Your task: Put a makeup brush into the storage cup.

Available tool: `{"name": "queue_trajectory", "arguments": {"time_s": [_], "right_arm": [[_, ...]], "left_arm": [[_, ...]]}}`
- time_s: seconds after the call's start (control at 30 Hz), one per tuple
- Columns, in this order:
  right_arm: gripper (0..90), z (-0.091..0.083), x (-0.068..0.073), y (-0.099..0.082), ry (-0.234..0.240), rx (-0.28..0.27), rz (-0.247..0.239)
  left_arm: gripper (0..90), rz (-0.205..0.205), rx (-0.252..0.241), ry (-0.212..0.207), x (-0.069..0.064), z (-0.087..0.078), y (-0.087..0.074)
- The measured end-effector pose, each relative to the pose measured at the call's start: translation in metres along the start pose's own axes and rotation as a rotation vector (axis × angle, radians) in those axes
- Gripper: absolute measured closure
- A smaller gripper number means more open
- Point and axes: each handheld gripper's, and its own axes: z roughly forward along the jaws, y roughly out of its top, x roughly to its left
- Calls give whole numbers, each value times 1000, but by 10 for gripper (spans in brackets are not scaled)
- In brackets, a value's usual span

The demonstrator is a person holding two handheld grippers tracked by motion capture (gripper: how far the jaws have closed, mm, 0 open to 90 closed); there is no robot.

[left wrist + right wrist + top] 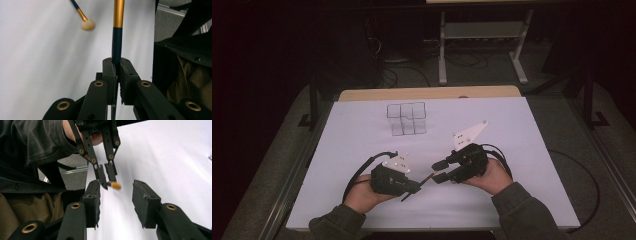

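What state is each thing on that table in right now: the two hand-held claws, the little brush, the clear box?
Left gripper: shut on the brush's dark handle.
Right gripper: open, nothing between its pads.
Brush: held in the left gripper, its gold end pointing toward the right gripper.
Second brush: pale round tip, blurred; whether it rests on the table I cannot tell.
Clear organizer: upright at the far side of the table, apparently empty.
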Motion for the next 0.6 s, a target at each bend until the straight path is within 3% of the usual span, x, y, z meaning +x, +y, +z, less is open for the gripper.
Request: {"name": "queue_trajectory", "arguments": {"time_s": [0.1, 0.37, 0.6], "right_arm": [[590, 1, -1, -5, -5, -3, 3], [764, 8, -1, -7, 19, -10, -8], [821, 10, 0, -6, 2, -35, -20]], "left_arm": [[839, -2, -8, 6, 2, -2, 0], [839, -13, -30, 10, 3, -2, 2], [840, -3, -32, 7, 2, 0, 7]]}}
